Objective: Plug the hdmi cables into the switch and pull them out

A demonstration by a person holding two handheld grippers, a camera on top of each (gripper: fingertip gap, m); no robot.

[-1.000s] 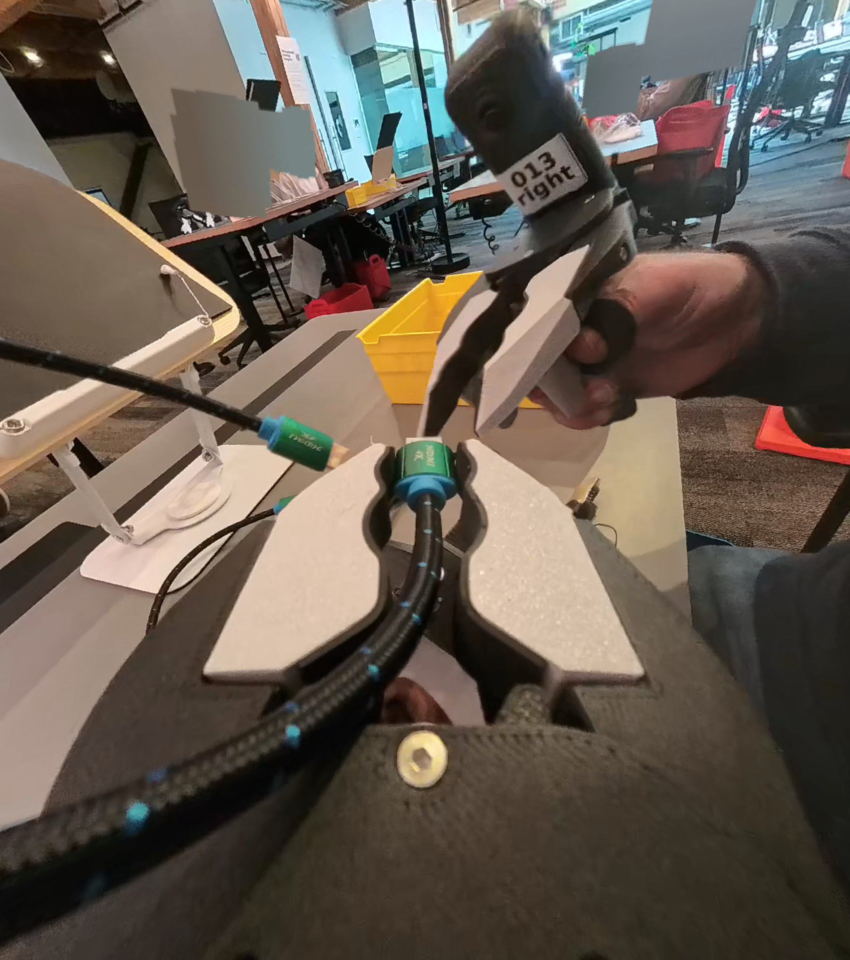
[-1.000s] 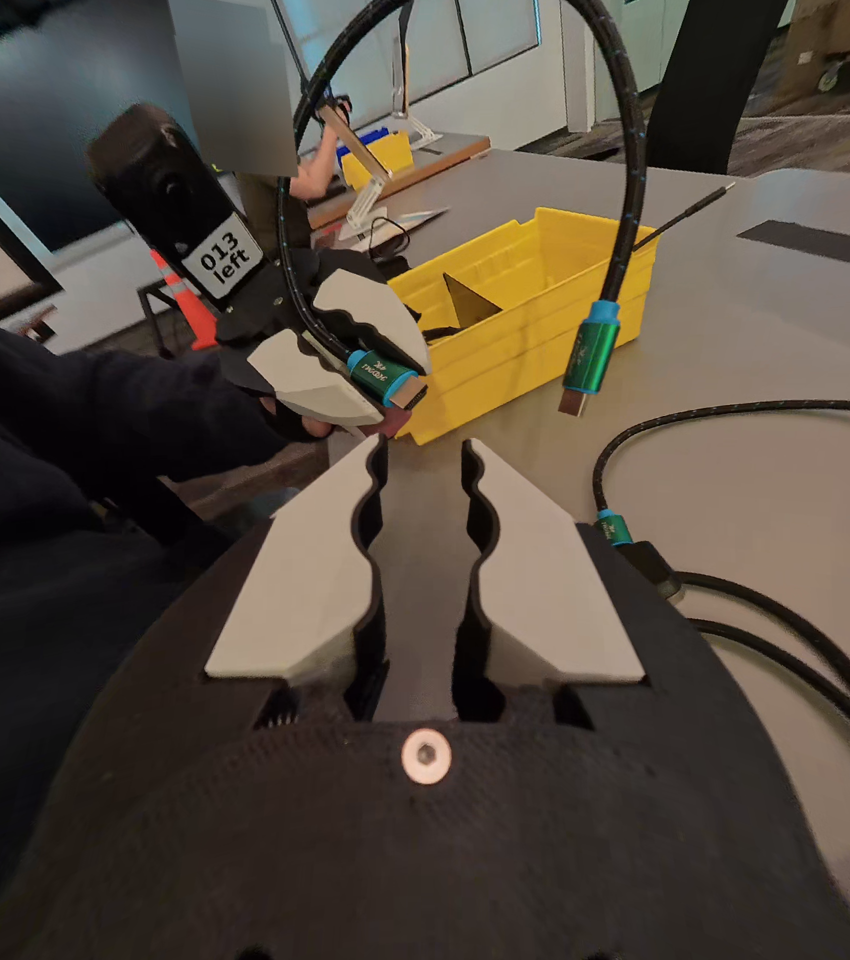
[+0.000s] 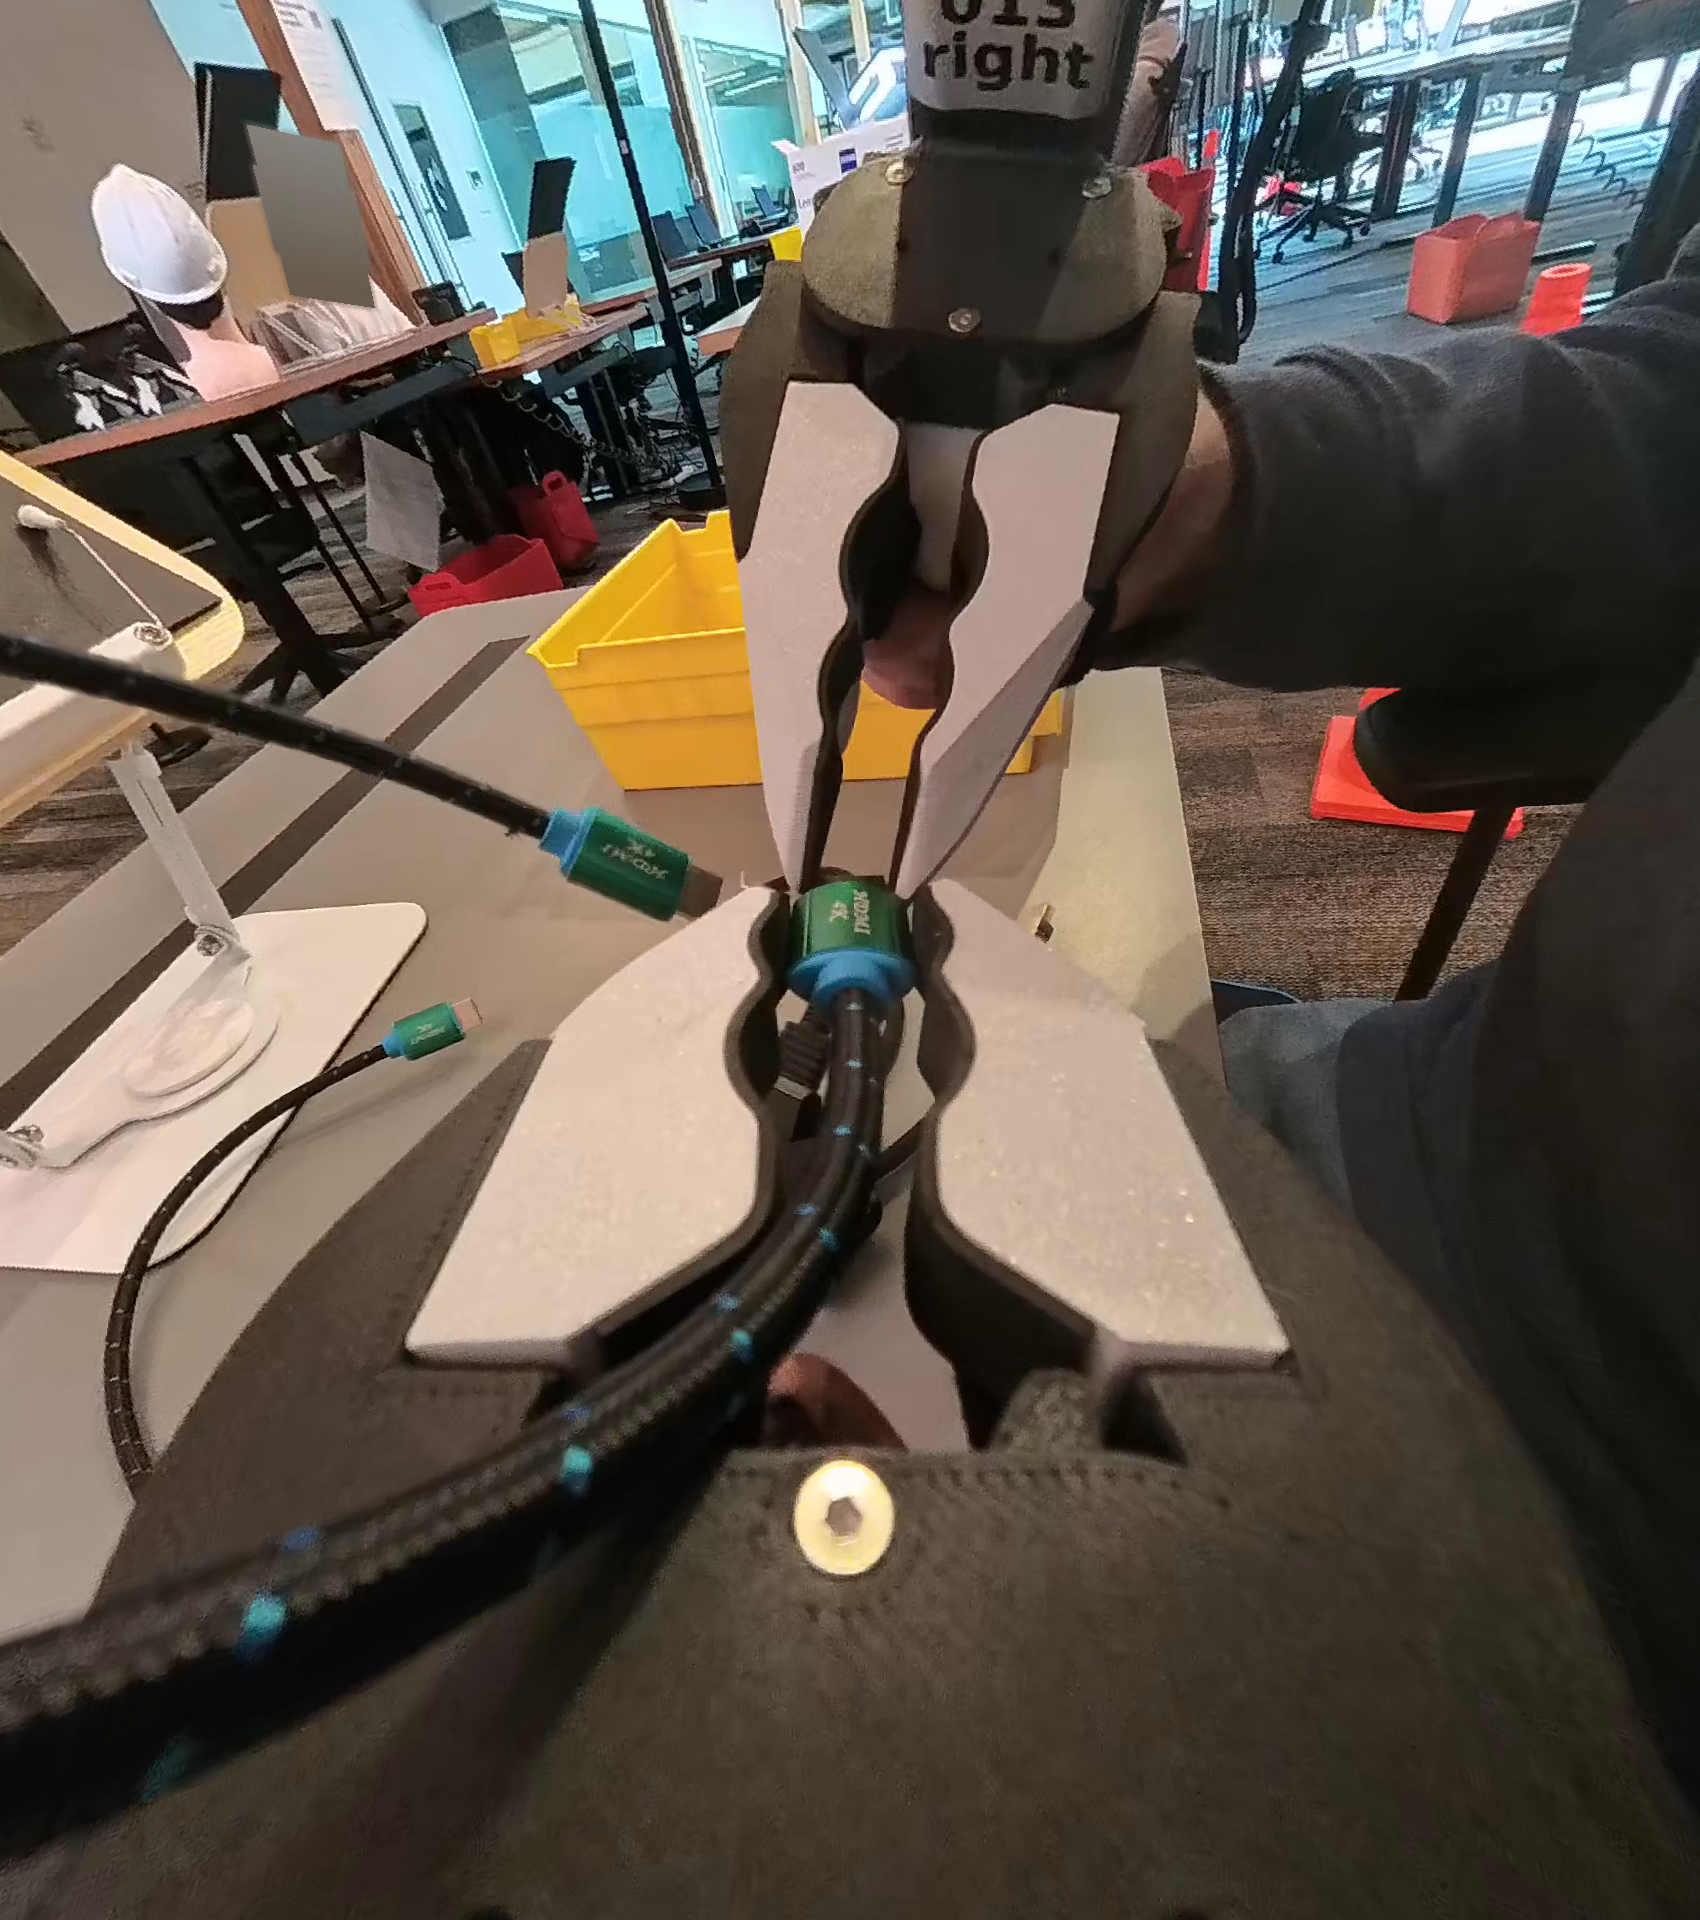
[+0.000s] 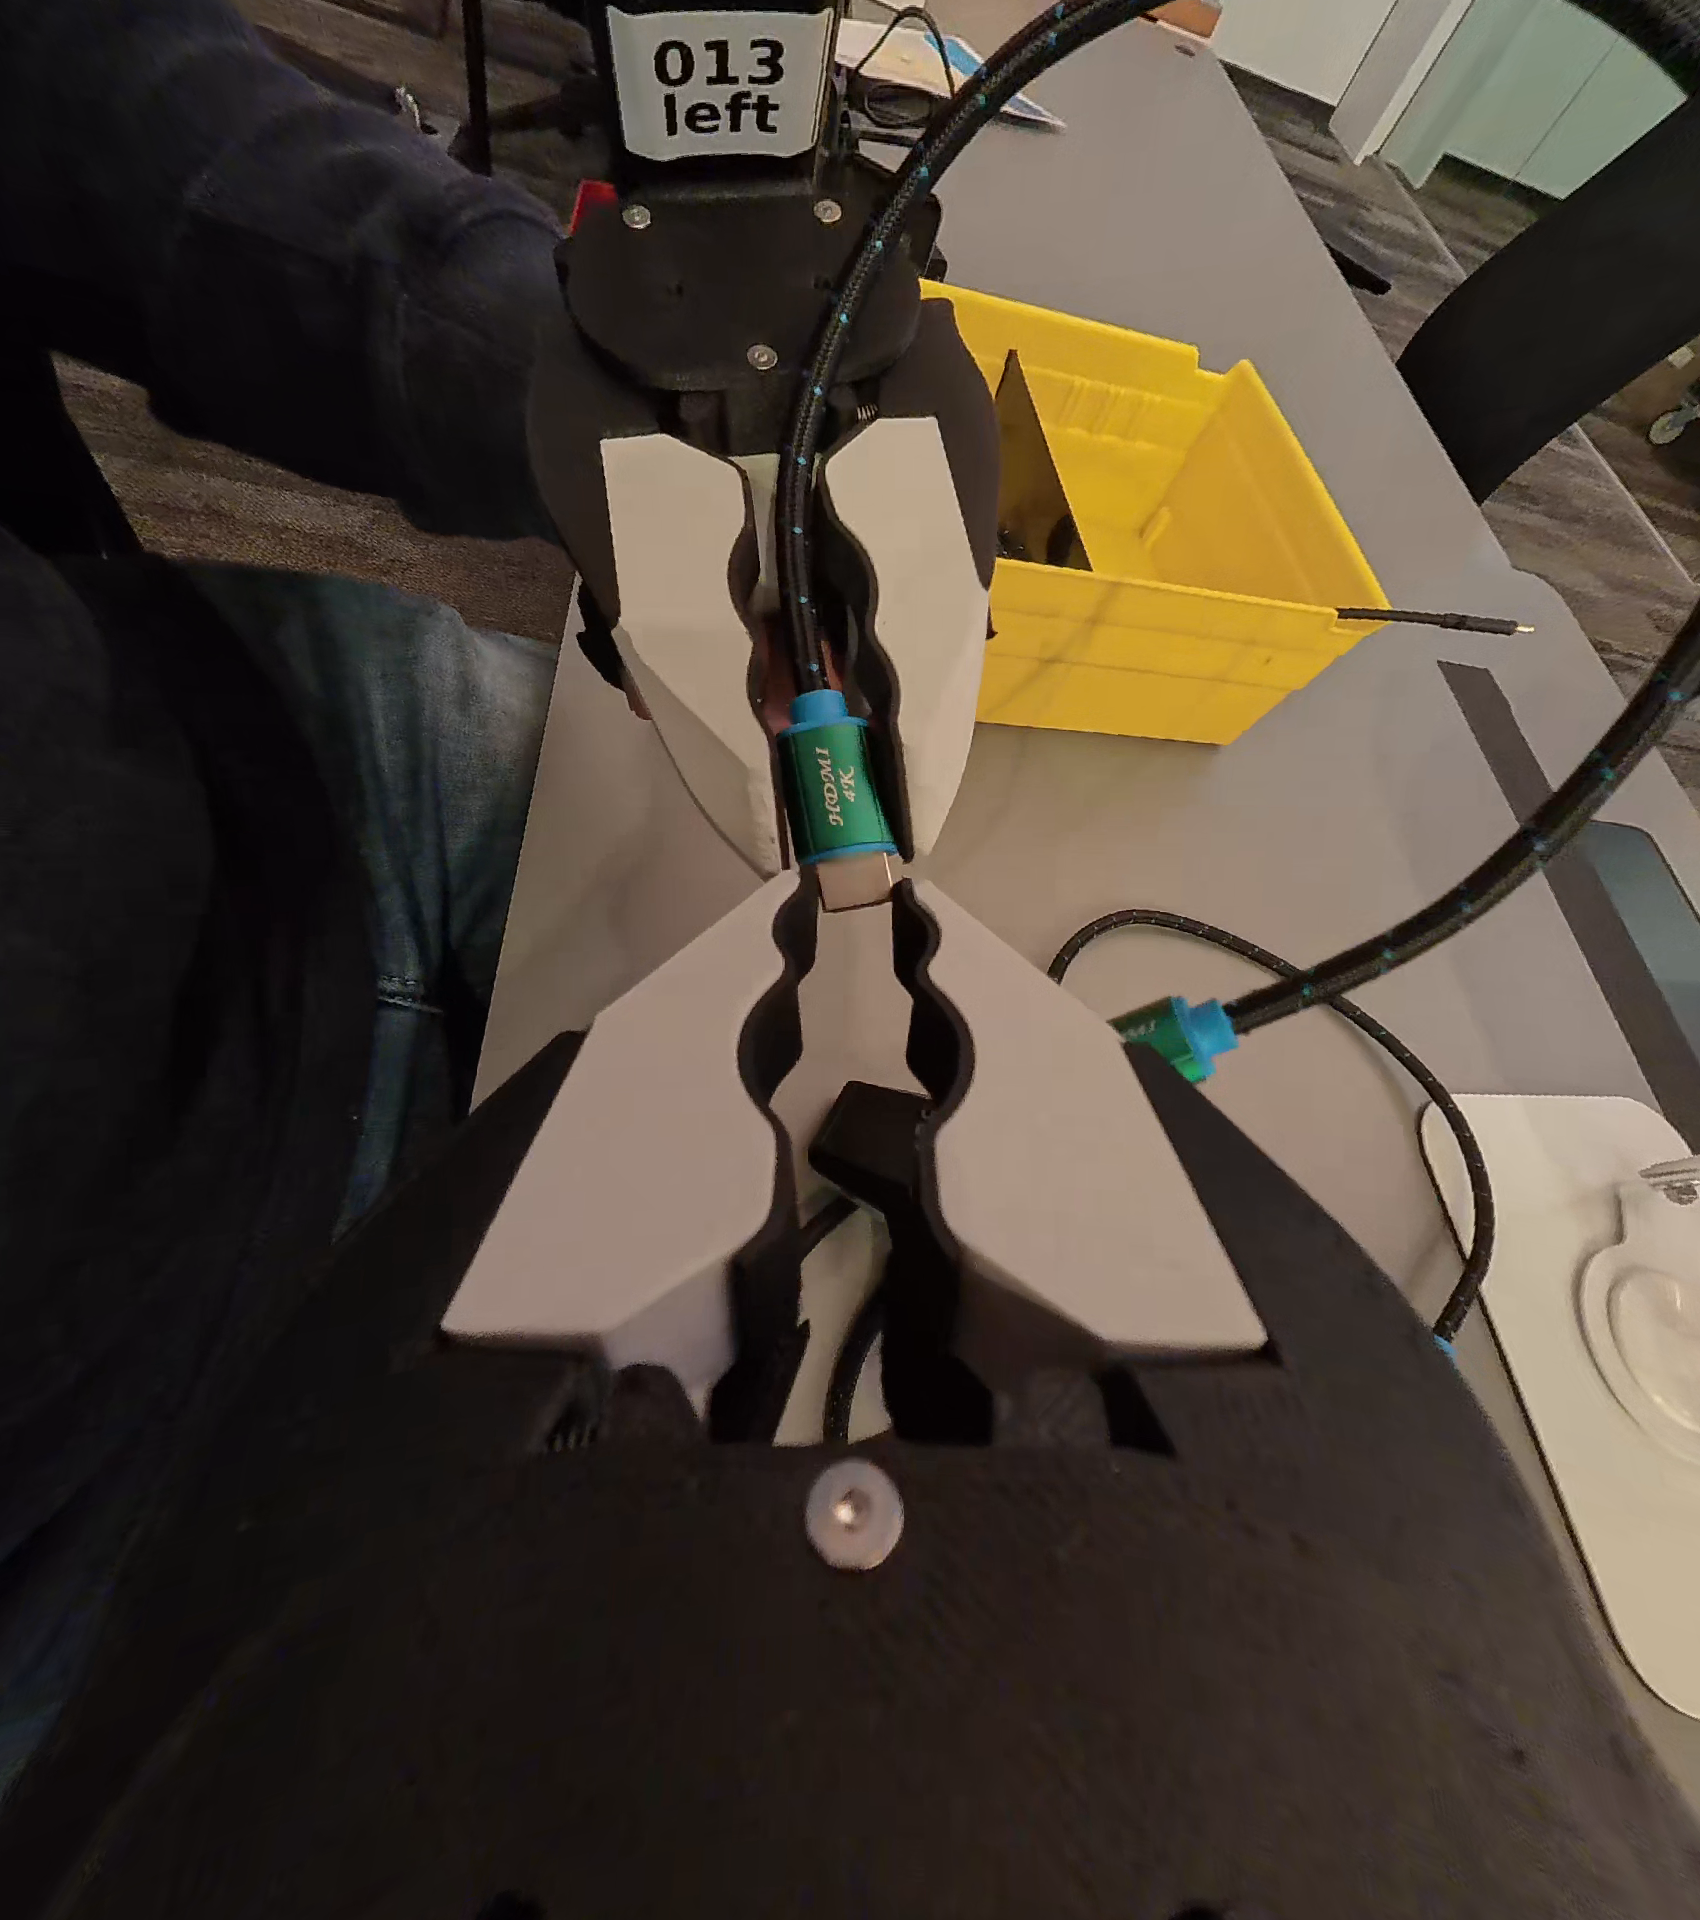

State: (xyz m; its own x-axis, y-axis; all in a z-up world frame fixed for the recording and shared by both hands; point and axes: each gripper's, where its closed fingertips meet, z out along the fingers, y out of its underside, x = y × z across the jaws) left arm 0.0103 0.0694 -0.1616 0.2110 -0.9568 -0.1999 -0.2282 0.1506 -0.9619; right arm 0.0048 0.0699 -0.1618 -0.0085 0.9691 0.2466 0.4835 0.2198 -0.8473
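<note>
The left gripper [image 4: 841, 862] and right gripper [image 4: 841, 914] meet tip to tip above the table [image 4: 1189, 831], the bin [image 4: 1189, 582] behind them, the stand base [image 4: 1656, 1351] to their right.

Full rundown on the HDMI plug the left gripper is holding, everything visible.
The HDMI plug has a glossy green metallic-looking shell with pale lettering, a blue strain-relief collar behind it and a bare silver connector tip. A black braided cable with blue flecks runs back between the fingers and loops overhead. The left gripper is shut on the shell, holding it above the grey table. Its tip points between the open right gripper fingertips; contact is unclear.
</note>
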